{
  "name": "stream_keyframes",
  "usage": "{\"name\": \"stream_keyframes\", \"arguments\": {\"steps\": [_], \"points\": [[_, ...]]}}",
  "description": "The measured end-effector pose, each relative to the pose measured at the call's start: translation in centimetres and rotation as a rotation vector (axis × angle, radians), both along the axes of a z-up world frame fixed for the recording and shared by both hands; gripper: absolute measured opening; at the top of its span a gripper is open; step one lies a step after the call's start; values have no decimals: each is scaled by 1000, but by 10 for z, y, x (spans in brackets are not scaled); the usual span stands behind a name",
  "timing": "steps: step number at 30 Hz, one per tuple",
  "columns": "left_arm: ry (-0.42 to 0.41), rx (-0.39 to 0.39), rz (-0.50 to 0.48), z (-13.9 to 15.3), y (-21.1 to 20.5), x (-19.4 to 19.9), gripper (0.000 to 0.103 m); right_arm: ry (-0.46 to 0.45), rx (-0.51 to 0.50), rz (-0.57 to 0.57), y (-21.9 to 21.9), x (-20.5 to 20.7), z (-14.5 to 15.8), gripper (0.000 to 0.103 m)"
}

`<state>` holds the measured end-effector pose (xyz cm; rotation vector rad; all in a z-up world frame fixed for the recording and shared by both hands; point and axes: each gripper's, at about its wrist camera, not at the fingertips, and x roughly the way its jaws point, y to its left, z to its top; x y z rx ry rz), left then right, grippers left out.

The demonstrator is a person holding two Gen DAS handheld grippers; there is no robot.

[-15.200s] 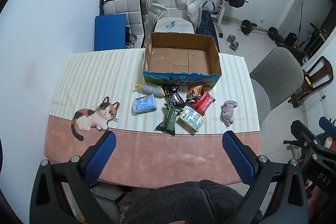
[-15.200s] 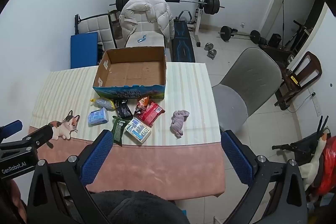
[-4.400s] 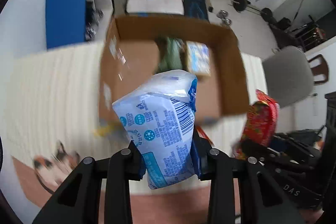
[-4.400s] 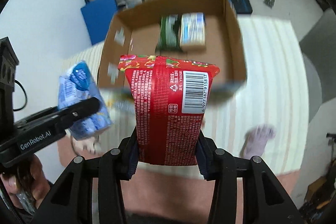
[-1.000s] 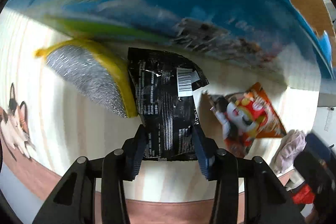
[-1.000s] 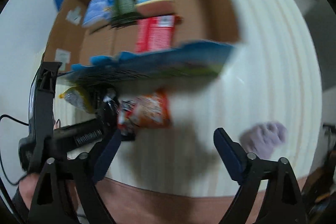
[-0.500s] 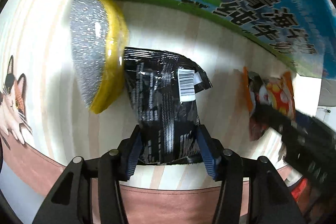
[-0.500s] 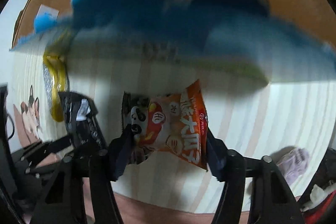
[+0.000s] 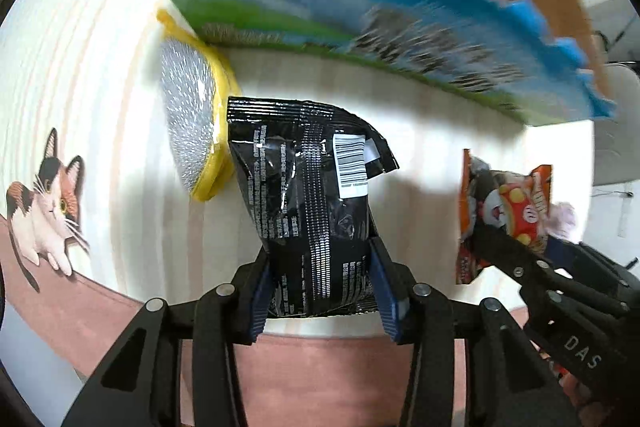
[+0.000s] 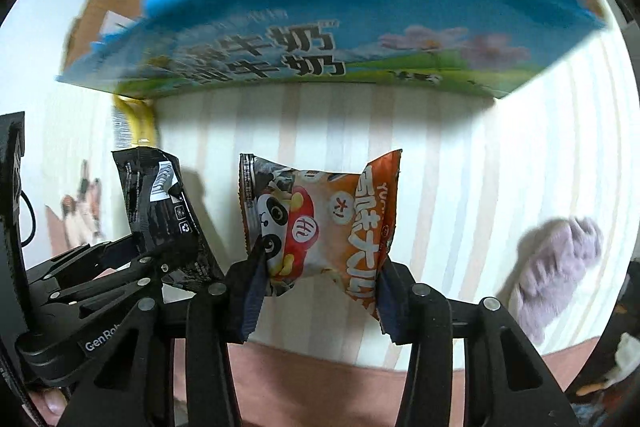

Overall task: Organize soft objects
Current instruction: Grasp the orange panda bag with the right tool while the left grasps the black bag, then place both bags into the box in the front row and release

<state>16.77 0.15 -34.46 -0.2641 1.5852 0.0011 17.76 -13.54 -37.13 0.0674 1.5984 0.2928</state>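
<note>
Two packets are in the grippers at once. Low in the left wrist view, the left gripper [image 9: 322, 281] is clamped on the bottom end of a black packet [image 9: 308, 195], blue pads pressing its sides; its jaws have just been closing, with the packet between them. That packet reaches up to mid-frame, barcode label toward its upper right. Just left of it, touching or nearly so, lies a yellow-rimmed scourer [image 9: 194, 131] on the striped cloth [image 9: 100, 67]. A cat print [image 9: 44, 203] shows at the left edge.

Low in the right wrist view, the right gripper [image 10: 320, 287] is clamped on an orange packet [image 10: 324, 219] with a panda on it, and the wrapper buckles between the pads; these jaws too have just been closing onto it. The left gripper and black packet appear at the lower left of this frame, the orange packet at the right of the other.

A box [image 10: 320, 27] with a blue and green printed front fills the top of both frames, blurred. Over its rim some packs show inside, though what they are is hard to tell. At the right edge of the right wrist view a purple soft thing [image 10: 556, 259], perhaps a plush toy, lies on the cloth well apart from the packets
</note>
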Motion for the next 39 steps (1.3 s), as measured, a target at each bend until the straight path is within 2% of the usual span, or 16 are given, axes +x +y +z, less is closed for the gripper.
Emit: {"name": "stream_keyframes", "arguments": {"steps": [4, 10, 14, 17, 19, 22, 27, 33, 39], "points": [[-75, -41, -12, 47, -5, 2, 41, -37, 63, -32, -12, -11, 35, 50], [-194, -97, -49, 119, -1, 30, 41, -151, 138, -74, -26, -6, 111, 50], [-214, -88, -67, 138, 19, 65, 41, -227, 168, -74, -30, 19, 164, 50], [-217, -49, -68, 141, 37, 101, 41, -254, 172, -74, -21, 46, 177, 50], [-192, -44, -66, 134, 44, 124, 41, -259, 168, -67, -14, 63, 178, 50], [-112, -73, -34, 112, 58, 158, 41, -251, 157, -70, -3, 89, 173, 50], [-32, -43, -51, 78, 61, 191, 41, -191, 145, -87, 17, 126, 135, 50], [54, -8, -88, 39, 57, 206, 41, -104, 121, -98, 32, 145, 88, 50], [102, -24, -92, 14, 56, 207, 43, -67, 108, -100, 38, 152, 61, 50]]}}
